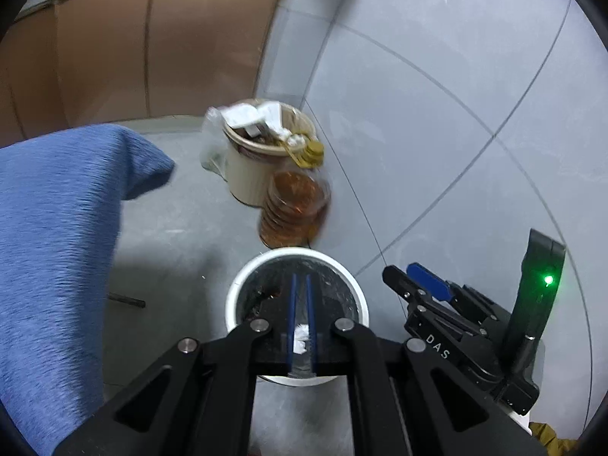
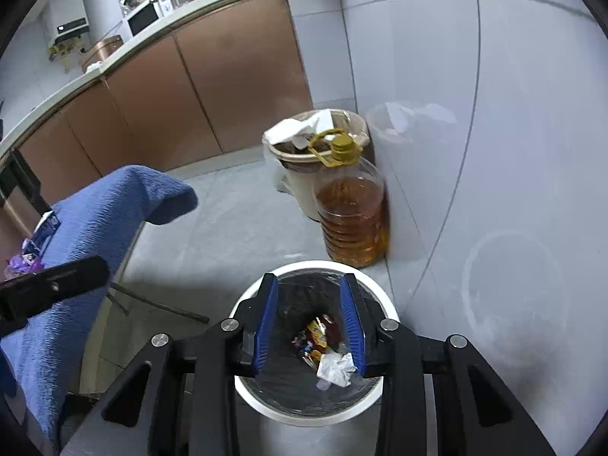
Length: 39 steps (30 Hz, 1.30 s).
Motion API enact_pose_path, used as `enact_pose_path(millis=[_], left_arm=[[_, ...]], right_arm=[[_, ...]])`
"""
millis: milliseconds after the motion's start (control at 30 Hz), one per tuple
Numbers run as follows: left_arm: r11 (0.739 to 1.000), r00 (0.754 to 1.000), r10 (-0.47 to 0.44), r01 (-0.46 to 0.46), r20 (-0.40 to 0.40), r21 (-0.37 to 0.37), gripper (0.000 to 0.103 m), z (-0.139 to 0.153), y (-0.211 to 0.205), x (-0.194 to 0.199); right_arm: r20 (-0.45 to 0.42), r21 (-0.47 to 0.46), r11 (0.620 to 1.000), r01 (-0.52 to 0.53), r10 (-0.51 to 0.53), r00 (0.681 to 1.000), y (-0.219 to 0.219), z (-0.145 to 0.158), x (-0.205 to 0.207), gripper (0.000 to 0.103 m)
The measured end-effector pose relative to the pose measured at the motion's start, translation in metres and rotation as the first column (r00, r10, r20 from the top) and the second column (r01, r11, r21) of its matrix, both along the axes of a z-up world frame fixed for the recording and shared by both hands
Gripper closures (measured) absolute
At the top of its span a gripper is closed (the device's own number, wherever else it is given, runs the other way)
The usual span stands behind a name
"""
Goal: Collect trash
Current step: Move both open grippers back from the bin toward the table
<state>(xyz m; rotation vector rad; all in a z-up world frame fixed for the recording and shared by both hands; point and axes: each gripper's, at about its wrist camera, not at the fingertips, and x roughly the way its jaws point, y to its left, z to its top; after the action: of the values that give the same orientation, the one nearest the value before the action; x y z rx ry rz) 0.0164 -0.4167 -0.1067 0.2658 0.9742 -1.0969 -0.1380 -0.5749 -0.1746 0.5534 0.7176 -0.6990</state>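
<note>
Trash bin (image 2: 243, 311), white-rimmed, sat directly below both grippers. Left gripper (image 1: 300, 296) pinched a white scrap (image 1: 301, 338); right gripper (image 2: 309, 326) hung spread over crumpled tissue (image 2: 336, 370) inside.

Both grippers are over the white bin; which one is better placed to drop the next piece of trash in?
Left. The left gripper is shut on a white scrap directly above the white bin; the right gripper is open and empty over it.

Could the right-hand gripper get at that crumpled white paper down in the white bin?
Probably yes. The right gripper hangs open directly above the white bin, and the crumpled white paper lies uncovered atop the other trash, just below its fingers. Nothing blocks the drop, though the depth is hard to judge.
</note>
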Motion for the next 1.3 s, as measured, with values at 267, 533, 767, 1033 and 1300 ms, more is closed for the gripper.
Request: enact_pose_path(millis=[267, 533, 767, 1033, 1300], left_arm=[[0.984, 0.986, 0.145, -0.136, 0.078, -0.111, 0.097, 0.049, 0.070, 0.013], [0.929, 0.938, 0.325, -0.292, 0.124, -0.227, 0.097, 0.092, 0.173, 0.023], [0.838, 0.850, 0.502, -0.433, 0.159, -0.331, 0.048, 0.119, 0.269, 0.014], [0.722, 0.711, 0.670, -0.559, 0.213, -0.407, 0.048, 0.147, 0.384, -0.006], [0.531, 0.459, 0.847, -0.706, 0.269, -0.468, 0.043, 0.171, 0.494, -0.042]], right_arm=[[0.068, -0.048, 0.997, -0.060, 0.064, 0.996, 0.029, 0.038, 0.011, 0.055], [0.132, -0.135, 0.980, -0.146, 0.164, 0.978, 0.067, 0.092, 0.022, 0.053], [0.203, -0.229, 0.948, -0.221, 0.269, 0.942, 0.110, 0.149, 0.023, 0.050], [0.263, -0.327, 0.899, -0.292, 0.383, 0.885, 0.156, 0.201, 0.017, 0.049], [0.299, -0.402, 0.849, -0.344, 0.477, 0.827, 0.197, 0.238, 0.013, 0.037]])
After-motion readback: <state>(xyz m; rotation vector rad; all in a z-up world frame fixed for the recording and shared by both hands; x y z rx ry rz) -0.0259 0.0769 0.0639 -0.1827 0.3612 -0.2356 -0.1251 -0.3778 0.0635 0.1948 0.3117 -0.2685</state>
